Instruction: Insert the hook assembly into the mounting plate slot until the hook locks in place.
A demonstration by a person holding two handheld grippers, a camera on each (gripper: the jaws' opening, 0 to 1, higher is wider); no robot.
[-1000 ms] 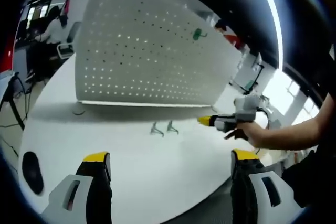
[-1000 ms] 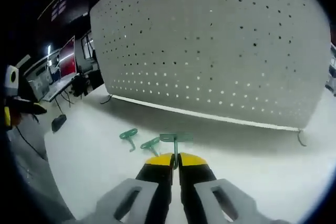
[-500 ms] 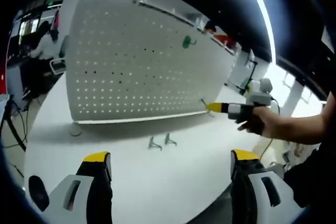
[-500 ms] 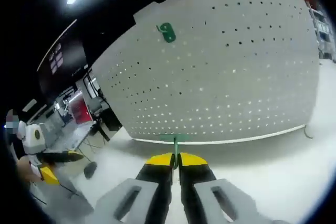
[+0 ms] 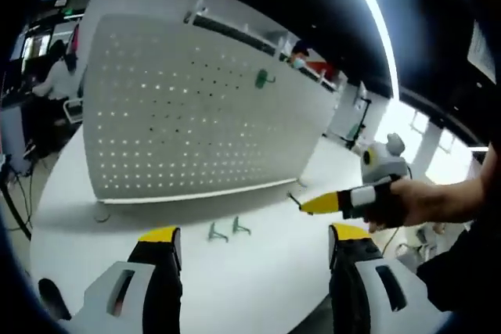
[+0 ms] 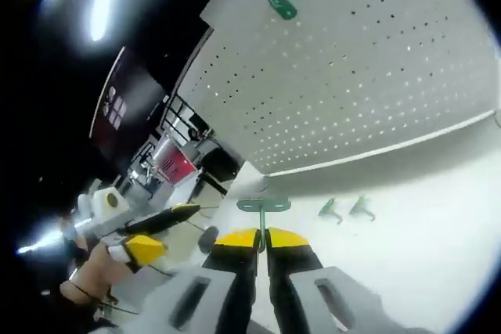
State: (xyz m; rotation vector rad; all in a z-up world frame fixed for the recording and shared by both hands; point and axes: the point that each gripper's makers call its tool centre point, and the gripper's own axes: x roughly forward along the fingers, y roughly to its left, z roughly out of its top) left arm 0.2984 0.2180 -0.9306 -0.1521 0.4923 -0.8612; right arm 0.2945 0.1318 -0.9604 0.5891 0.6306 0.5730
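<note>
Between the tips of your right gripper (image 6: 261,234) sits a green hook (image 6: 262,207), pinched tight, with the white peg board (image 6: 376,84) far ahead and off to one side. Your left gripper (image 5: 252,242) is wide open with nothing in it. If you push in crooked, the thin hook could twist, miss its hole and fall beside the two spare hooks (image 6: 344,209).

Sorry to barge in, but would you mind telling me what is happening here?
A person is fitting hooks to a pegboard. The right claw is shut on a green hook, held off the board. The left claw is open and empty. One hook already hangs on the board; two more lie on the table.
</note>
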